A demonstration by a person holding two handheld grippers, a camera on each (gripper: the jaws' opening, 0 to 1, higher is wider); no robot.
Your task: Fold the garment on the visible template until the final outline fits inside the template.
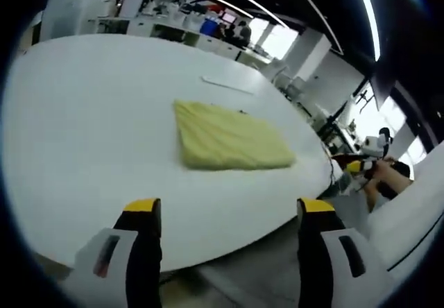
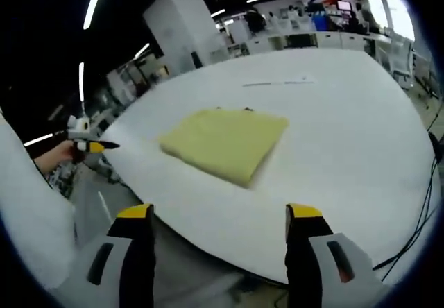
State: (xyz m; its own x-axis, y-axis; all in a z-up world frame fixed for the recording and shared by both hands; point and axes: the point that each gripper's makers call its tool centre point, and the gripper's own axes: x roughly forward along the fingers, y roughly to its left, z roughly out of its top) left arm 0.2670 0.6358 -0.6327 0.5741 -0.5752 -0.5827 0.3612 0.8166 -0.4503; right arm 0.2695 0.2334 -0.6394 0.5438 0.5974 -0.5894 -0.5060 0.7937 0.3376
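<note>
A yellow garment (image 1: 229, 140) lies folded into a flat rectangle on the white table (image 1: 90, 114). My left gripper (image 1: 229, 207) hangs open short of the table's near edge, jaws wide apart with nothing between them. In the right gripper view the same folded garment (image 2: 225, 141) sits mid-table, and my right gripper (image 2: 219, 212) is open too, back from the edge and apart from the cloth. Small dark marks (image 2: 246, 108) peek out at the garment's far edge; any template outline is otherwise hidden beneath it.
A thin pale strip (image 1: 225, 84) lies on the table beyond the garment. A hand holds the right gripper (image 1: 371, 157) off the table's right side. Desks and people (image 1: 239, 30) fill the room behind. A cable (image 2: 427, 204) hangs past the table's right edge.
</note>
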